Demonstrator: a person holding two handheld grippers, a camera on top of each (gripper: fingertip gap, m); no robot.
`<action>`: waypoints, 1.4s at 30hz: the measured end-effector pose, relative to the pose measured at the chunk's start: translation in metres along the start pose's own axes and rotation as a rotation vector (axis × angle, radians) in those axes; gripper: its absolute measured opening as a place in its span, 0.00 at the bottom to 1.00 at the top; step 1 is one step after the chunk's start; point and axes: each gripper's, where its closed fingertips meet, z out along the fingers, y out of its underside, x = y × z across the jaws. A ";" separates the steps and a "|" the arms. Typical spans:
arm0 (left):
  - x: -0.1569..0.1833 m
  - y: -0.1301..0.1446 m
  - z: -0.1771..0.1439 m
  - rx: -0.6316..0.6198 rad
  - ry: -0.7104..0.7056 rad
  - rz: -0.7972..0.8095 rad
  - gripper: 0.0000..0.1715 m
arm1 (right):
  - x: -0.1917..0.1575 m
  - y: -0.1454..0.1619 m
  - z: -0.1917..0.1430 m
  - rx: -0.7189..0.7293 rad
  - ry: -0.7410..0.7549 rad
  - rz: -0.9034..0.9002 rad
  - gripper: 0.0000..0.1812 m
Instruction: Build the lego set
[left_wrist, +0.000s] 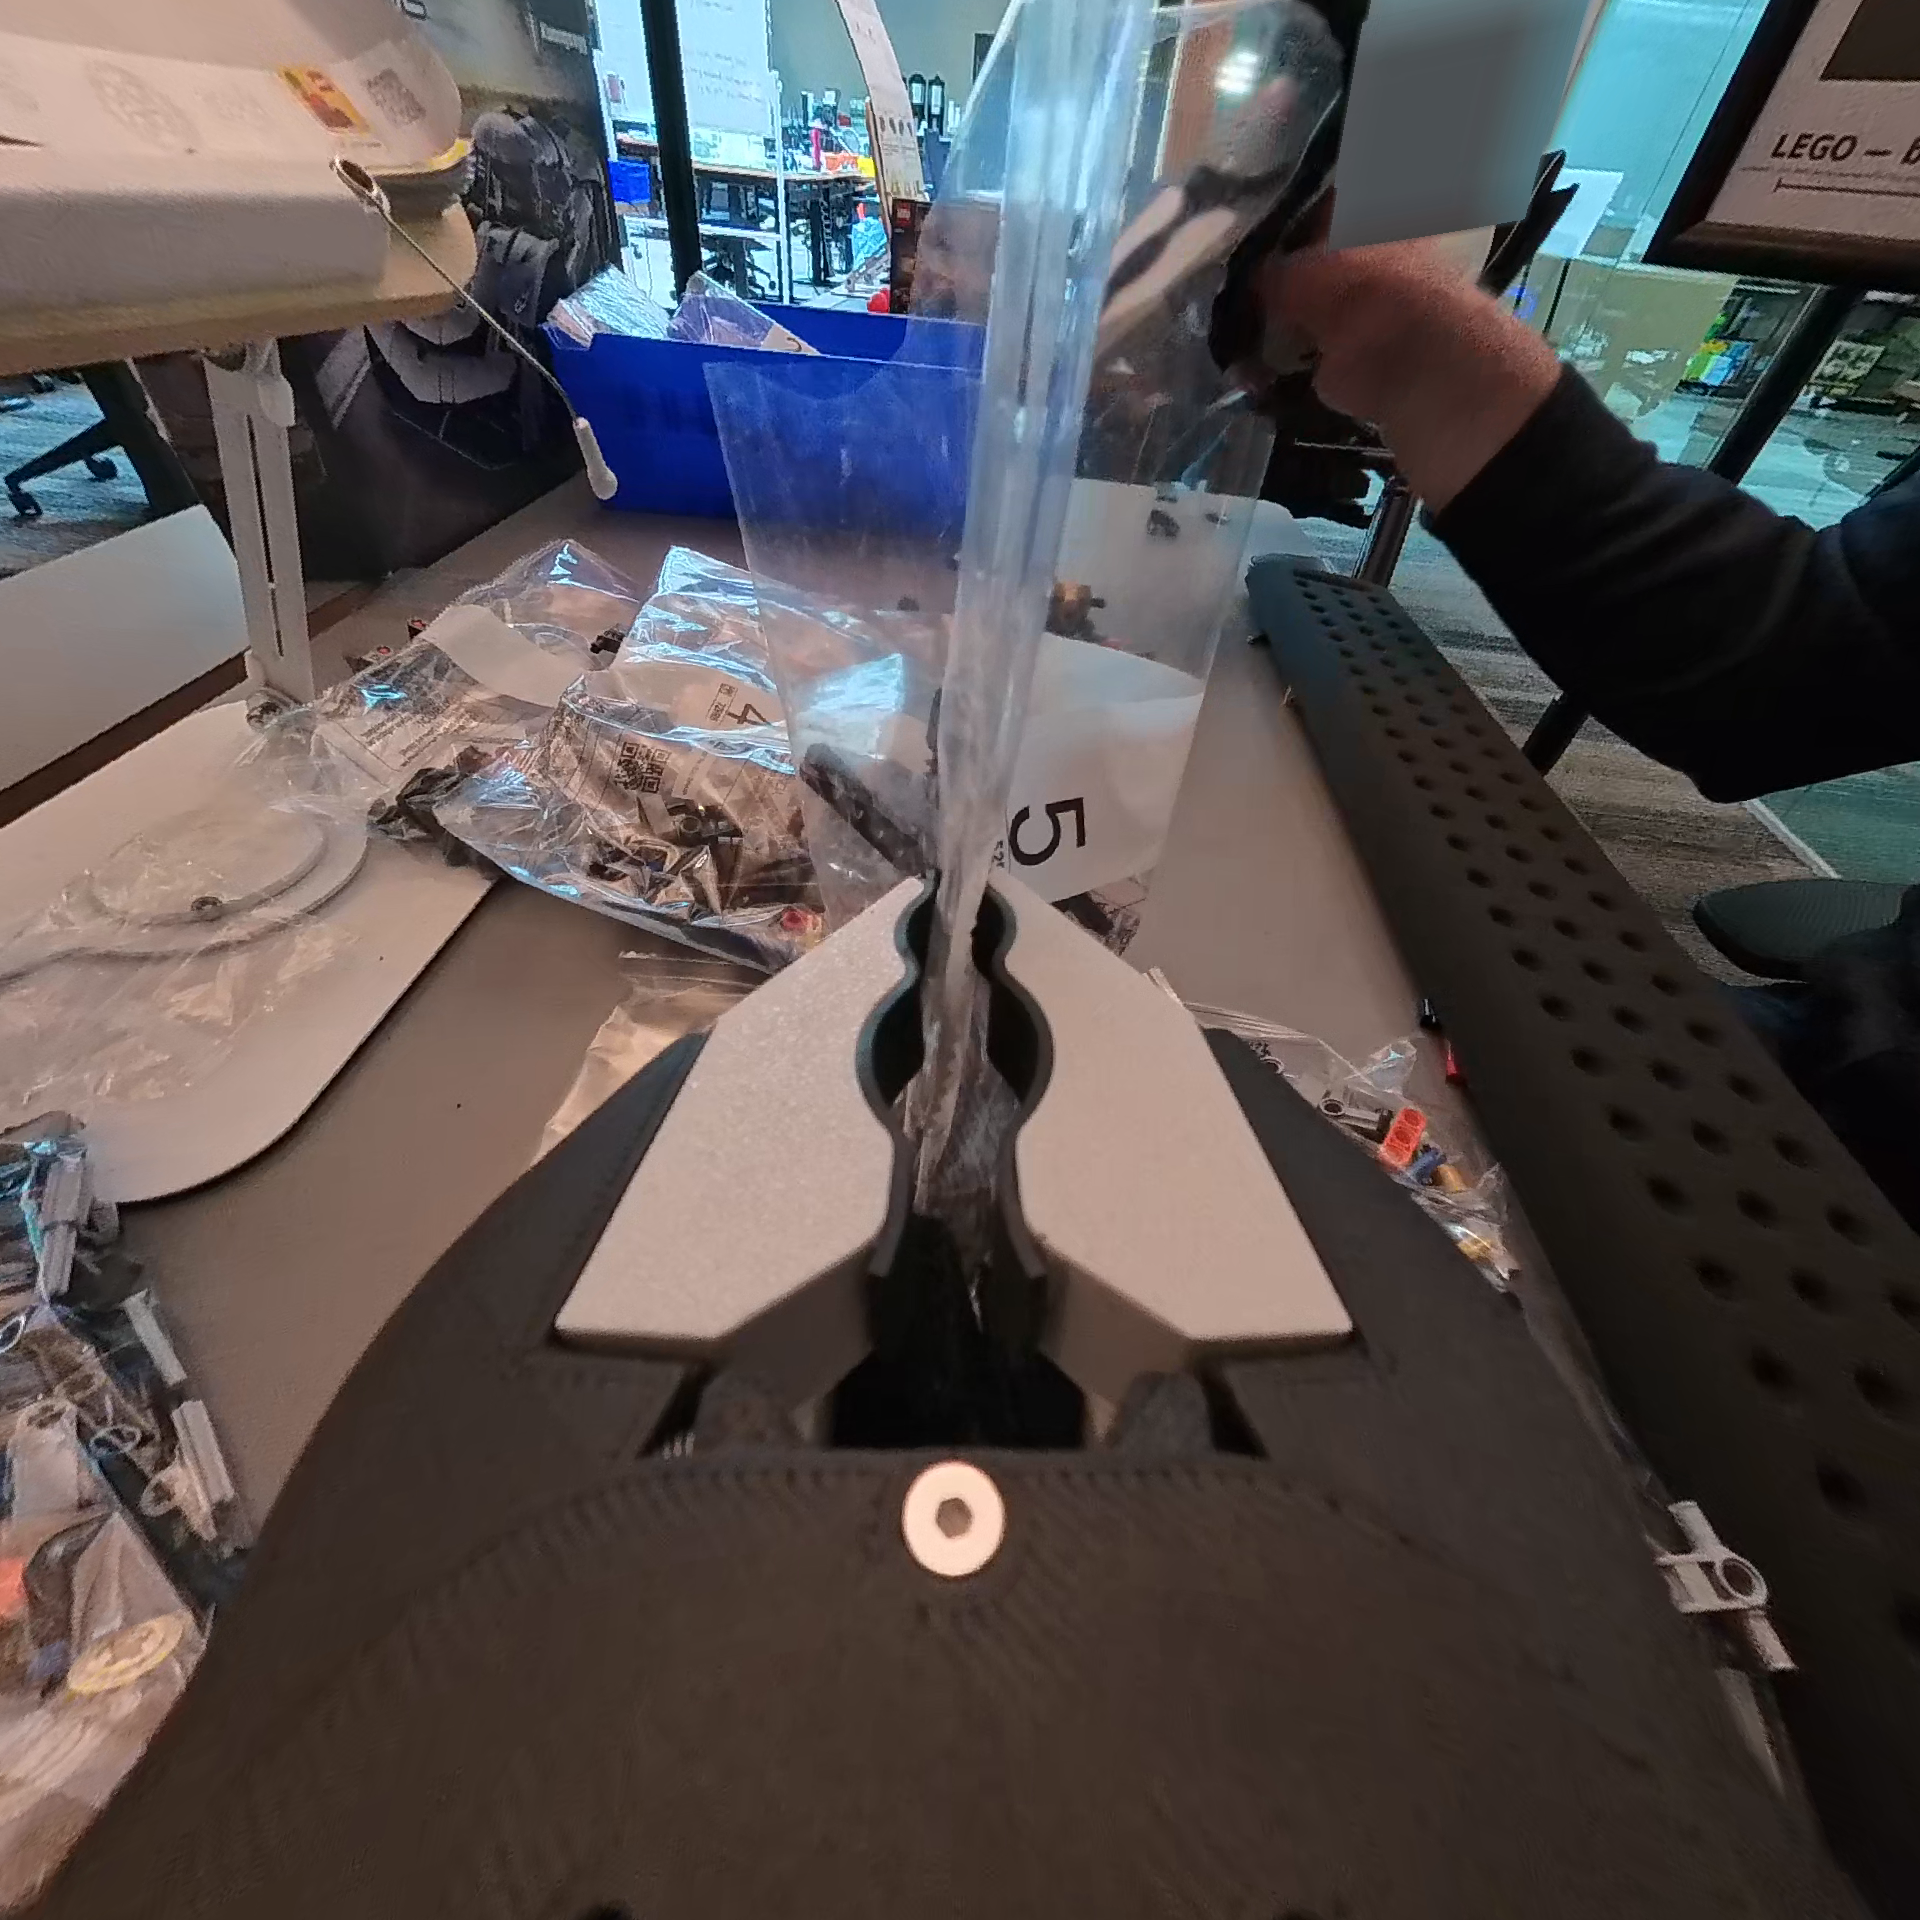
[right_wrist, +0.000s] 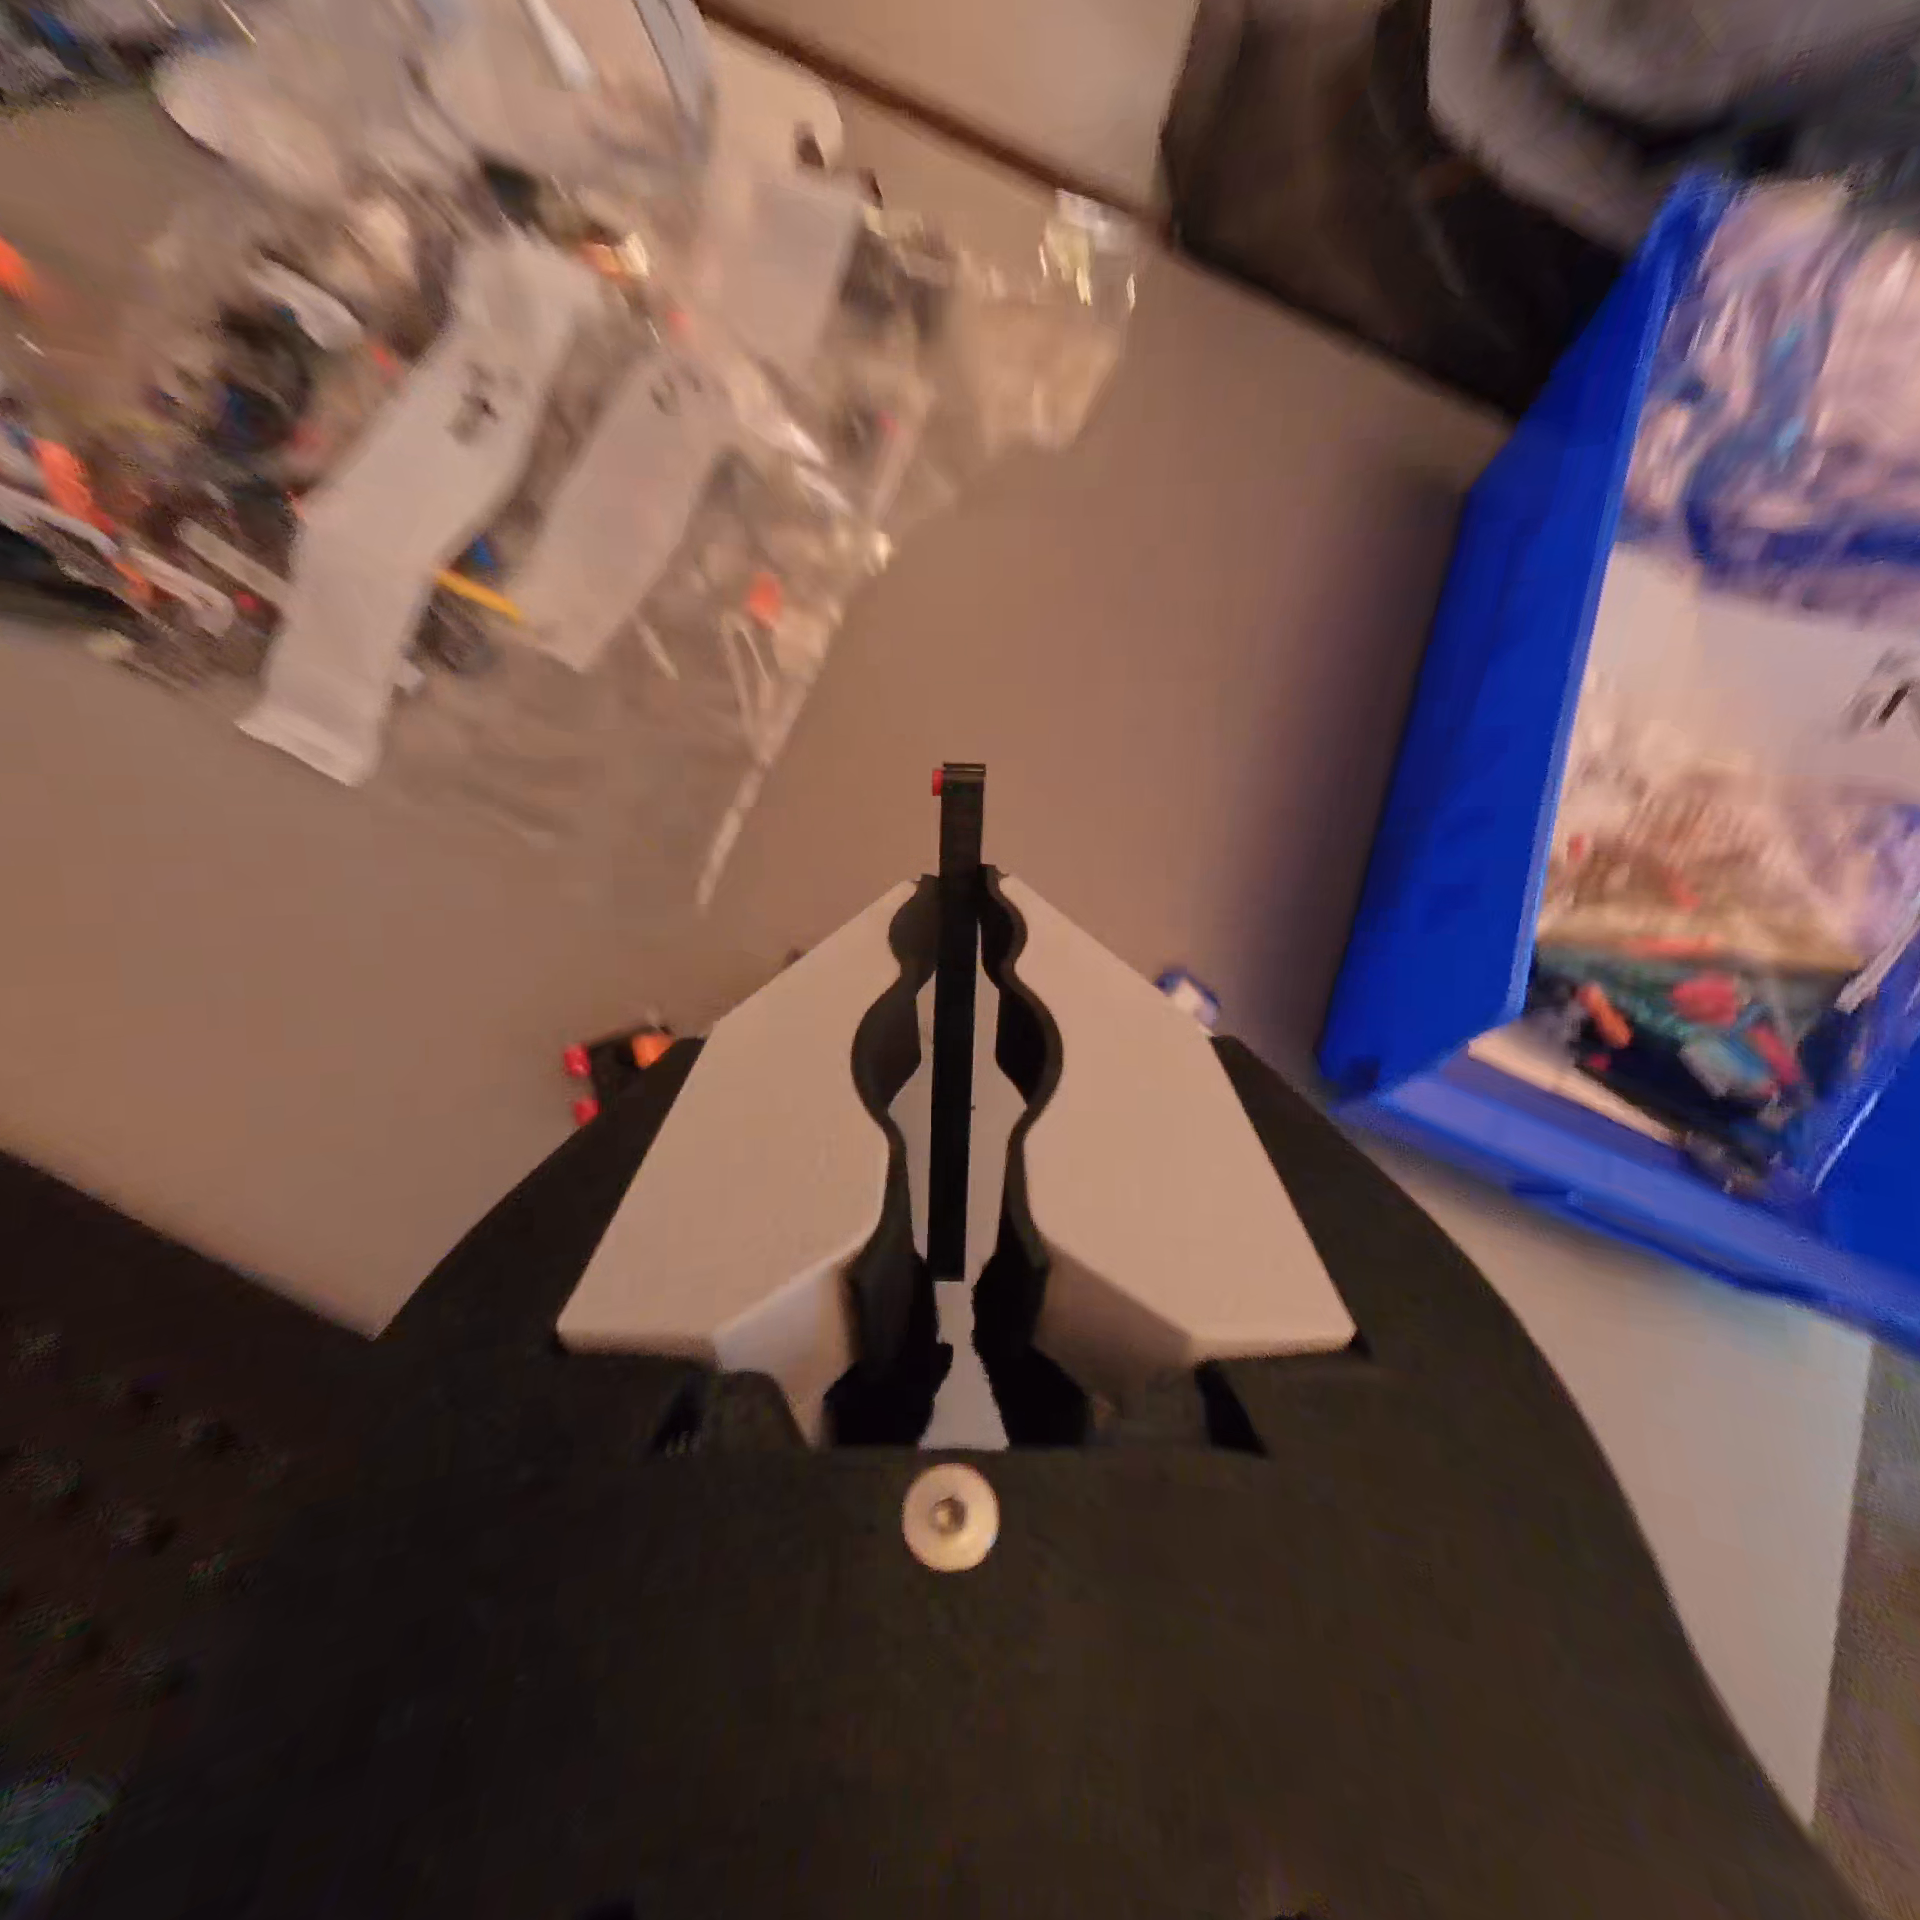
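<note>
The left gripper has its fingers pinched on a clear plastic bag rising ahead of them. The right gripper clamps a thin black lego beam between its fingers, bare counter ahead. Right of those fingers, one blue bin holds bagged pieces; left, several parts bags, blurred.

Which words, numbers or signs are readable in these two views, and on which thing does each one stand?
I do not copy writing; here is what bears it.
Clear bag: one large printed number on its white panel.
Bags on the table: labels with small print and a code square.
Framed sign: large lettering, cut by the edge.
Instruction booklet: too small to read.
Right wrist view: all blurred.
</note>
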 end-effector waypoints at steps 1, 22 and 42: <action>0.000 0.000 0.000 0.001 0.000 0.001 0.02 | -0.009 -0.015 -0.004 0.042 -0.013 -0.020 0.03; 0.003 -0.007 -0.001 0.021 0.009 0.018 0.02 | -0.298 -0.205 0.009 0.491 -0.586 -0.386 0.03; 0.003 -0.006 0.001 0.016 0.010 0.014 0.02 | -0.318 -0.211 0.025 0.642 -0.791 -0.249 0.03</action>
